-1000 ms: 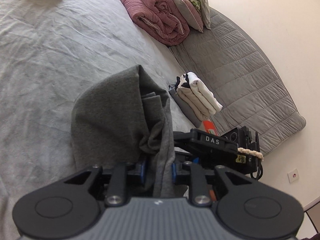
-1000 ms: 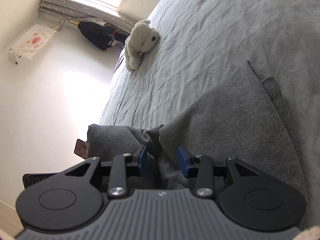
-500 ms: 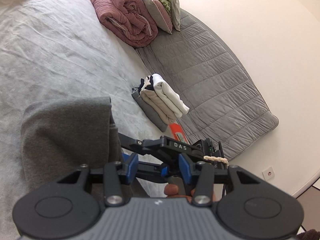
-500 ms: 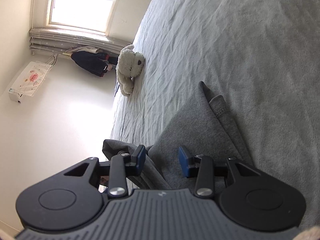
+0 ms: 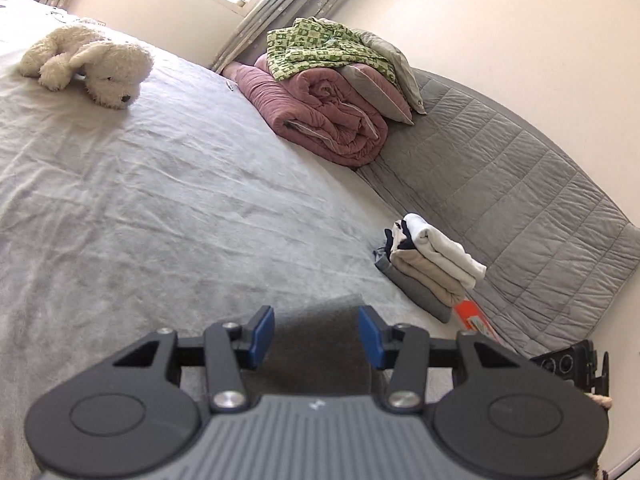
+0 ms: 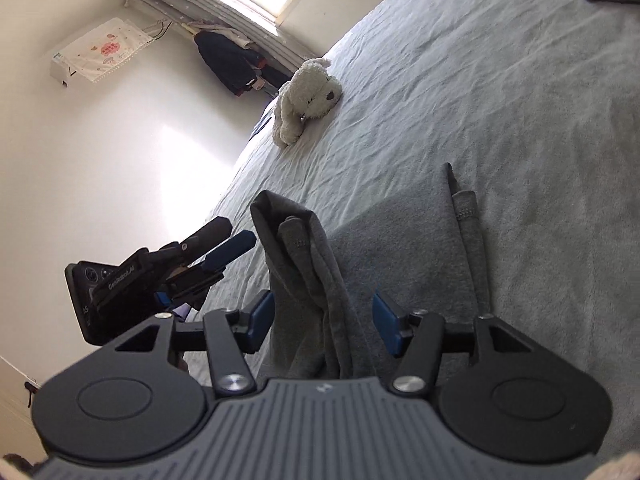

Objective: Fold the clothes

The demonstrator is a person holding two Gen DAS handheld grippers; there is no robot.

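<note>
Looking along your left gripper (image 5: 316, 334), you see its blue pads spread with nothing pinched; the grey garment (image 5: 320, 352) lies flat on the bed (image 5: 160, 208) below the gap, at six o'clock in that view. Your right gripper (image 6: 324, 324) has its jaws opening: a bunched fold of the same grey garment (image 6: 308, 280) rises between the pads, touching neither that you can see, while the rest spreads flat over the bed toward two o'clock. In the right wrist view your left gripper (image 6: 224, 254) sits at nine o'clock, just beside the raised fold.

From the left wrist view, a stack of folded clothes (image 5: 428, 264) rests at three o'clock on the bed's edge, against a grey quilted mat (image 5: 520, 208). A pink rolled quilt (image 5: 320, 120) with a green patterned cloth (image 5: 320, 48) on top lies at one o'clock. A white plush dog (image 5: 88, 64) lies at ten o'clock, well apart from the garment.
</note>
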